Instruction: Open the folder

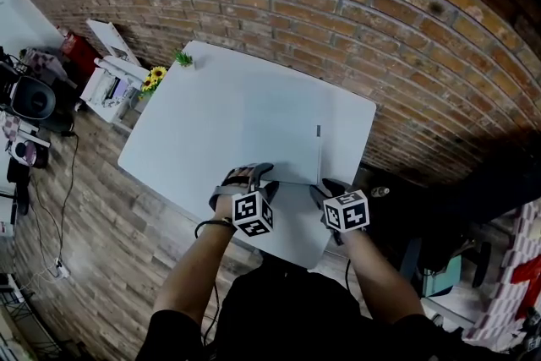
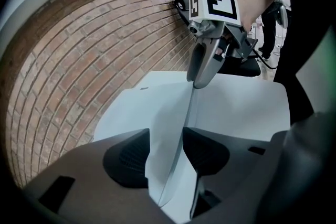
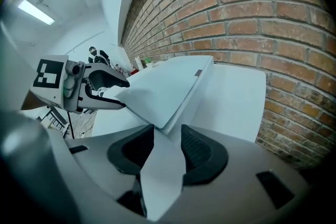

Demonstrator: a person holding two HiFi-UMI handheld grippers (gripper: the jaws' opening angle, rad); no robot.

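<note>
Folder [image 1: 283, 139], white, on white table [image 1: 186, 123]

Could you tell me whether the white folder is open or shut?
Barely open: the flat white folder lies on the white table, its cover slightly lifted at the near edge, at the left gripper.

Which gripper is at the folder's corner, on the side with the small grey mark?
The right gripper; the left gripper is farther left along the folder's near edge, away from the mark.
</note>
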